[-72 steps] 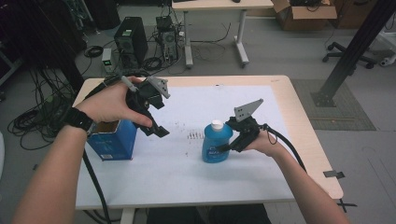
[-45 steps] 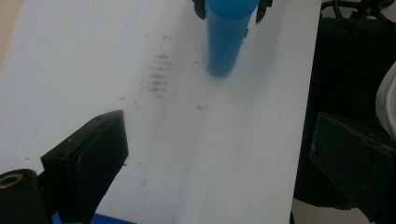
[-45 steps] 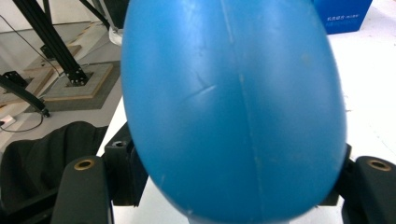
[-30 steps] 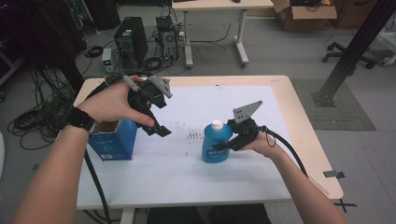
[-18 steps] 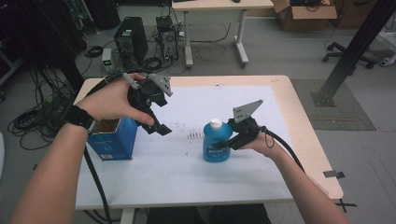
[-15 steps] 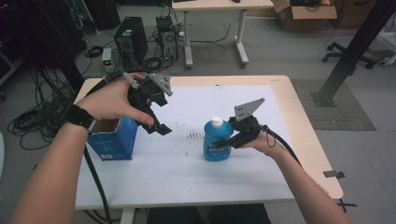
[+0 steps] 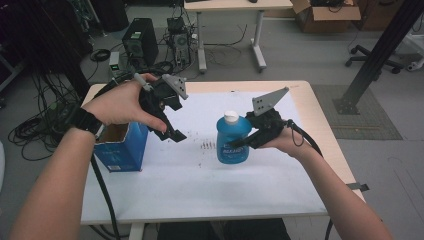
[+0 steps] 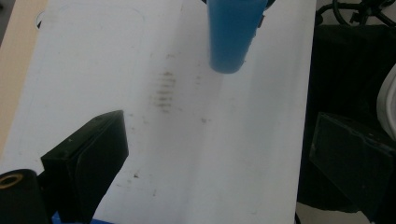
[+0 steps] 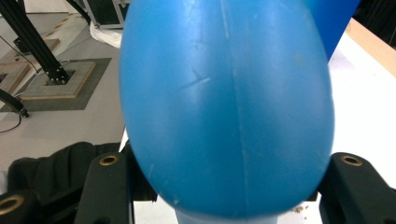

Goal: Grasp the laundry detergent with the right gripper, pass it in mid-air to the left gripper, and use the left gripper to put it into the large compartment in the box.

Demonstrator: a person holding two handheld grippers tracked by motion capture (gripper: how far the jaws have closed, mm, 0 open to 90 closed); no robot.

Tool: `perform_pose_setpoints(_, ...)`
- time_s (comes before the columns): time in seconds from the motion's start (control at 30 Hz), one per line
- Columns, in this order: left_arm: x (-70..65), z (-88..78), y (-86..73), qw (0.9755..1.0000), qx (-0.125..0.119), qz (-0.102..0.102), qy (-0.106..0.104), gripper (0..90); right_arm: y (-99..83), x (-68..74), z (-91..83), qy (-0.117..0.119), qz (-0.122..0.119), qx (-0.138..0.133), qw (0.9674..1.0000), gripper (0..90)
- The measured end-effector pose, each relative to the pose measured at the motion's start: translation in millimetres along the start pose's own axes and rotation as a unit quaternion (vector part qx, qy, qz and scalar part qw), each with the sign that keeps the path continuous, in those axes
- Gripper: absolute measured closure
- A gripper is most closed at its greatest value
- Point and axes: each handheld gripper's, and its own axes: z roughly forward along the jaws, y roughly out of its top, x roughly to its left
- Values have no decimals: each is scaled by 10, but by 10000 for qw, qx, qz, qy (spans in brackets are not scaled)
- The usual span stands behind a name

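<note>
My right hand-held gripper [image 7: 245, 141] clamped the blue bottle [image 7: 233, 140], held just clear of the white sheet [image 7: 200, 185] near the bench [image 7: 320, 125] centre. My left hand-held gripper [image 7: 172, 134] hung open beside the blue box [image 7: 120, 150], near the bench's left edge.

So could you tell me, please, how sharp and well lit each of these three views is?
High view: even light, fairly sharp, with a soft shadow under the blue bottle. Left gripper view: the white sheet is washed out and everything is soft, the black jaws most of all. Right gripper view: the bottle sits so close it blurs, and its scratches carry a faint sheen.
</note>
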Motion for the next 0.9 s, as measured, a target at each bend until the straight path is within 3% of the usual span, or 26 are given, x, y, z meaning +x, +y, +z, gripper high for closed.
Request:
perform_pose_setpoints(0.37,-61,-92,93,9999,-56,120,93,44,411,89,77,199,-174,94,9996,417)
perform_pose_setpoints(0.9,-145,-113,277,9993,-81,354,124,35,683,127,403,332,-234,282,9988,419)
